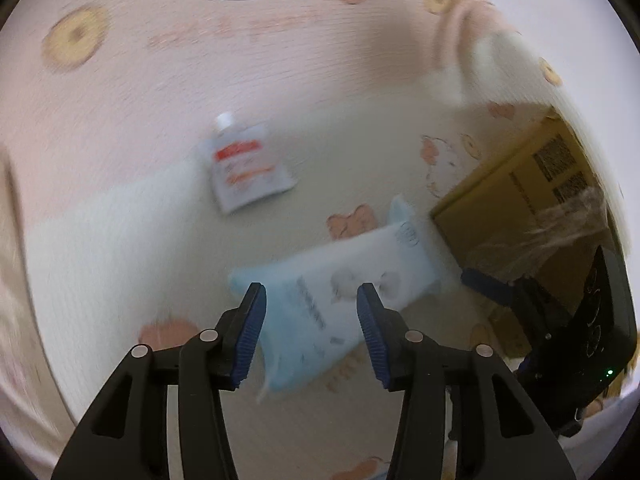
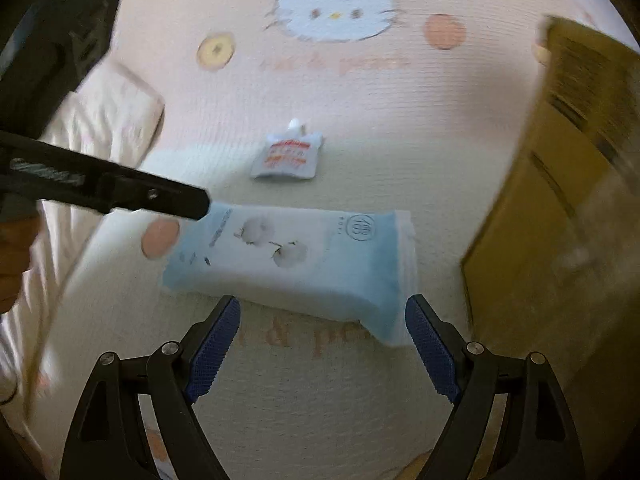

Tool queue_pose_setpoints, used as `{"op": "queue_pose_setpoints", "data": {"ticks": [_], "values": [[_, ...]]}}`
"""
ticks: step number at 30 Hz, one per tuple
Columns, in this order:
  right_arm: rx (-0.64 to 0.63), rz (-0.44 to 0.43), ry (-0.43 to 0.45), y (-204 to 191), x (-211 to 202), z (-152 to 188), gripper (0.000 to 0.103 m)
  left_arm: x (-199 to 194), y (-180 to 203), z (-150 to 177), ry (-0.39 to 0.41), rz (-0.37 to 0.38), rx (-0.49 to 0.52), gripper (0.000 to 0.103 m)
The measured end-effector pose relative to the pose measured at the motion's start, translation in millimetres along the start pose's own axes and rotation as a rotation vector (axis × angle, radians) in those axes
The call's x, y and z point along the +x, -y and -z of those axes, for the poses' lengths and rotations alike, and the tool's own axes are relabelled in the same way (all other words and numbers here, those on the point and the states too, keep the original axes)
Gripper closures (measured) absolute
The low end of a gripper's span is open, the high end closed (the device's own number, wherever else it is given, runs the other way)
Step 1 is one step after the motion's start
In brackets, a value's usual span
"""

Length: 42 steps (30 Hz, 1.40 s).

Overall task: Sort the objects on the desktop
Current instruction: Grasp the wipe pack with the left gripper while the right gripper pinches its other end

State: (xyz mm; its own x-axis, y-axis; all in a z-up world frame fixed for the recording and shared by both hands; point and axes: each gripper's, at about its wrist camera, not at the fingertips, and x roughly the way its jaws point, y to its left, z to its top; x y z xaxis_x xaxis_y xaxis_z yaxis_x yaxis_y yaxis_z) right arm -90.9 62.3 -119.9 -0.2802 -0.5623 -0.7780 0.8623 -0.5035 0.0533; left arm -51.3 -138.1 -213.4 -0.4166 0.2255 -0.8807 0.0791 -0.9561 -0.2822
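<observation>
Left wrist view: cartoon-cat blanket (image 1: 168, 80) under tissue pack (image 1: 352, 300).

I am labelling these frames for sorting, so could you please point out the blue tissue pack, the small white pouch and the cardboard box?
blue tissue pack (image 2: 304, 256): right wrist view, middle of its printed top face.
small white pouch (image 2: 286, 158): right wrist view, its printed front.
cardboard box (image 2: 560, 208): right wrist view, its brown side wall.

Blue tissue pack (image 2: 304, 256) beside cardboard box (image 2: 560, 200)
</observation>
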Motion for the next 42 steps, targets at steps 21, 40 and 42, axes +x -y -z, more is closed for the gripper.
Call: {"op": "queue_pose_setpoints", "data": {"ticks": [21, 40, 42], "values": [[0.201, -0.062, -0.164, 5.3, 40.5, 8.8, 0.019, 85.0, 32.4, -59.8, -0.301, 0.203, 0.265, 0.048], [0.079, -0.139, -0.158, -8.2, 57.7, -6.1, 0.018, 81.3, 47.2, -42.8, -0.328, 0.231, 0.284, 0.063], [0.067, -0.147, -0.153, -9.2, 54.7, -7.6, 0.018, 75.0, 46.1, -42.7, -0.314, 0.232, 0.268, 0.064]]}}
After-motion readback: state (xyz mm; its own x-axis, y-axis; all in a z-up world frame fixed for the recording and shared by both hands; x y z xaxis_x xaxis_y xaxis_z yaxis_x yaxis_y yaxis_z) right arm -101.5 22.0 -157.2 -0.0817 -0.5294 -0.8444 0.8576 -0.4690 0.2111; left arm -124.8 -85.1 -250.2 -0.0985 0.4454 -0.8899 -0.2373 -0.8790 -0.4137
